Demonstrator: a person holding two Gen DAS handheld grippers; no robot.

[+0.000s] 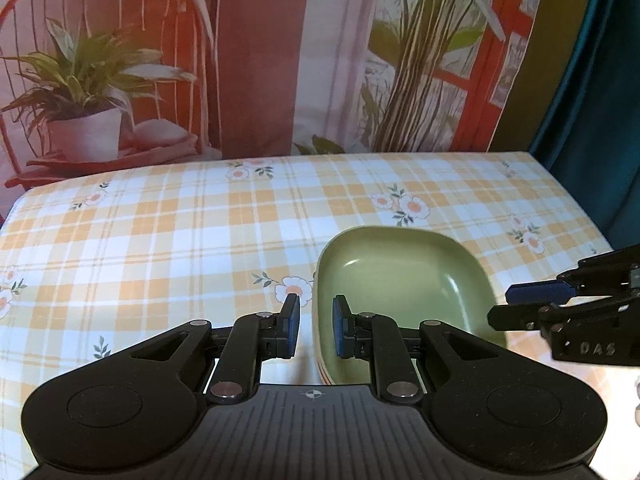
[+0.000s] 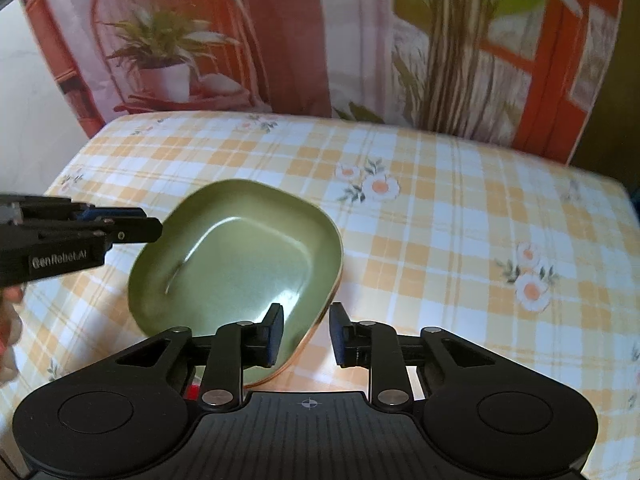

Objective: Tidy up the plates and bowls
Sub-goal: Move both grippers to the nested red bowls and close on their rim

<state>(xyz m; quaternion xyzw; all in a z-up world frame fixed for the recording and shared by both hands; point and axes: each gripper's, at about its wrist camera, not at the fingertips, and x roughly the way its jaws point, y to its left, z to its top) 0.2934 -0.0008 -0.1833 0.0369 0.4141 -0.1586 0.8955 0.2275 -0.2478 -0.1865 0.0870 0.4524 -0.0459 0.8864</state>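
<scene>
A green rounded-square dish (image 1: 400, 280) sits on the yellow-and-white checked tablecloth (image 1: 180, 232) with daisy prints; an orange-tinted edge showing under its near rim suggests a second piece (image 2: 320, 322) stacked beneath it, though its shape cannot be made out. At the dish's left rim, the left gripper (image 1: 316, 330) straddles the wall: one blue pad (image 1: 339, 330) lies inside the dish, the other outside over the cloth. The jaws stand narrow, with a thin gap visible on each side of the rim, so contact cannot be confirmed from this view. At the dish's near-right rim, the right gripper (image 2: 306, 334) has its left finger inside the dish and its right finger outside over the cloth; its jaws stand apart with clear space on the outer side, not pressing the rim. Part of a hand (image 2: 8, 320) shows behind the left gripper, left of the dish. Beyond the dish, past the far table edge, hangs a printed backdrop (image 1: 260, 60) showing a potted plant on an orange chair and tall stems.
</scene>
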